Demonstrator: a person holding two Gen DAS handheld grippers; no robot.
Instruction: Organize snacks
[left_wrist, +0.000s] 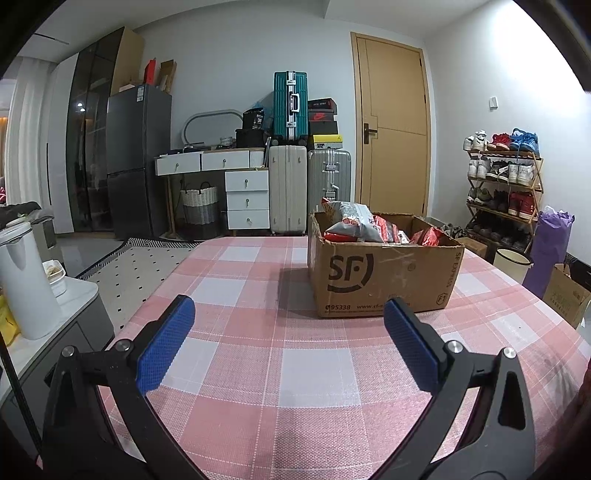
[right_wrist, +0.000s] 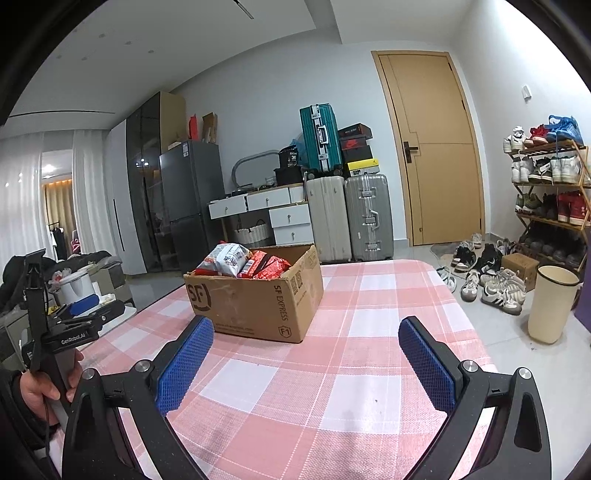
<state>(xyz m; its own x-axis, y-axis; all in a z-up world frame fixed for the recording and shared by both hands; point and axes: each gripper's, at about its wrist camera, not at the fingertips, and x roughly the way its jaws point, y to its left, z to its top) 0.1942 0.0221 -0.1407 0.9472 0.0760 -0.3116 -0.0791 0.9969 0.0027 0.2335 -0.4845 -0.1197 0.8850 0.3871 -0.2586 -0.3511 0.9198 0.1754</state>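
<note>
One cardboard box (left_wrist: 384, 269) stands on the checked desk (left_wrist: 258, 369), filled with snack packets (left_wrist: 354, 221): one grey-white bag on top and several red ones, their exact number hidden. The left gripper (left_wrist: 288, 317) and right gripper (right_wrist: 306, 336) both have their blue fingers (right_wrist: 184, 369) spread wide and empty. The box lies ahead of both pairs of fingers, apart from them, right of centre in the left view and left of centre in the right.
</note>
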